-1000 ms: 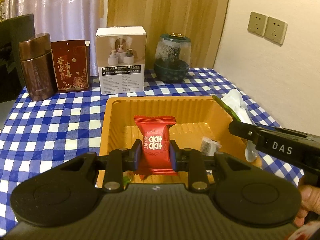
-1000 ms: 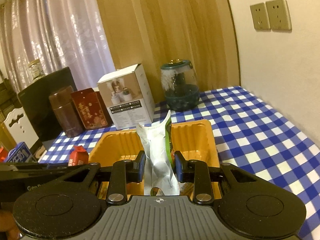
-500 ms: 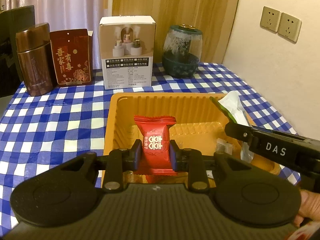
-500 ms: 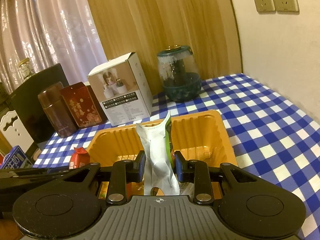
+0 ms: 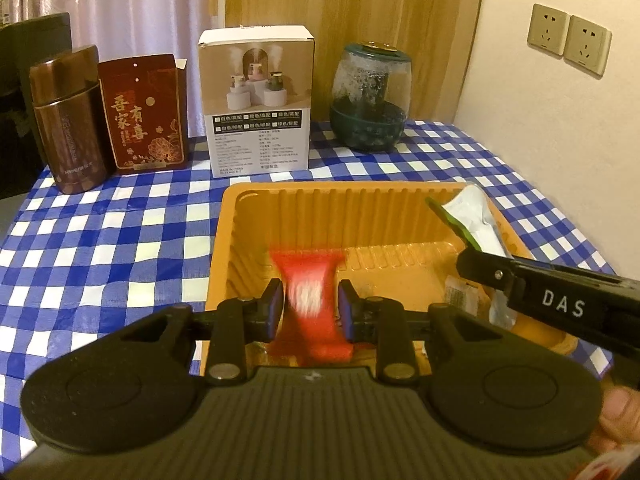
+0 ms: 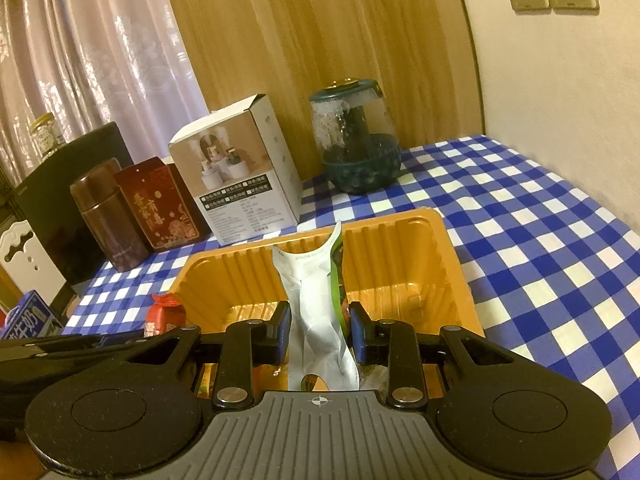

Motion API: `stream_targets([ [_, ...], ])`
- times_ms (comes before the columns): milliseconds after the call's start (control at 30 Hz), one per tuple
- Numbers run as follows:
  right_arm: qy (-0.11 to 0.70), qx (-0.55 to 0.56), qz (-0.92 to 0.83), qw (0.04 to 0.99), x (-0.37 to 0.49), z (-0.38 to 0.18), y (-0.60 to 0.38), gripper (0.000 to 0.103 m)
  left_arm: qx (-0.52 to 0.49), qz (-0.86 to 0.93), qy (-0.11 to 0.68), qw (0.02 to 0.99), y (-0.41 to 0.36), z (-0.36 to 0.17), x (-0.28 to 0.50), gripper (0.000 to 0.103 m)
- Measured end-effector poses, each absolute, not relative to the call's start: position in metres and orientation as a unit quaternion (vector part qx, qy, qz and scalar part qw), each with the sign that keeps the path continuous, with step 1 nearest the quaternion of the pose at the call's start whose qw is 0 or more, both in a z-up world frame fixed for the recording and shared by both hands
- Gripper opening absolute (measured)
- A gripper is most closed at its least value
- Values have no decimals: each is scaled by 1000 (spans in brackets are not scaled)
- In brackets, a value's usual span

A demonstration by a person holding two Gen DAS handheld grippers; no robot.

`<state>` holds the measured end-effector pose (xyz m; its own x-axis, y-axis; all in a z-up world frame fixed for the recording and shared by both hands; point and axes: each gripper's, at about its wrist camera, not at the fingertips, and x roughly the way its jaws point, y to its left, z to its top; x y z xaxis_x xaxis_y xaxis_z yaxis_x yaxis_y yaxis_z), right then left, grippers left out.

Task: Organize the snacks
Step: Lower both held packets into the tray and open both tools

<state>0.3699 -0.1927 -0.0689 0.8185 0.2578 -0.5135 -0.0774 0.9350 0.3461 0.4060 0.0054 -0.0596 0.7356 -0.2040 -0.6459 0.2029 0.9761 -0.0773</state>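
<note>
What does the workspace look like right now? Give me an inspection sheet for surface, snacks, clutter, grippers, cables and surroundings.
Surface: blue-and-white checked tablecloth.
Job's things: orange tray; red candy, blurred, over it; white-and-green packet; small wrapped sweet in the tray.
Clutter: brown canister, red box, white carton, glass jar along the back.
Grippers: left gripper jaws opening, candy between them; right gripper shut on the packet.
Cables: nothing seen.
Surroundings: curtain, wood panel, wall sockets.
</note>
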Motion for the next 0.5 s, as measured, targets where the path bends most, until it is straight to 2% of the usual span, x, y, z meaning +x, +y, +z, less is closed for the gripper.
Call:
stream_targets([
  [33,288,159,89,940,370,-69,-194,31,-1,-109,347,931,5,-60,406,32],
  [500,283,170,93,939,370,-67,-194,31,-3,-107,354,929,10,-60,404,33],
])
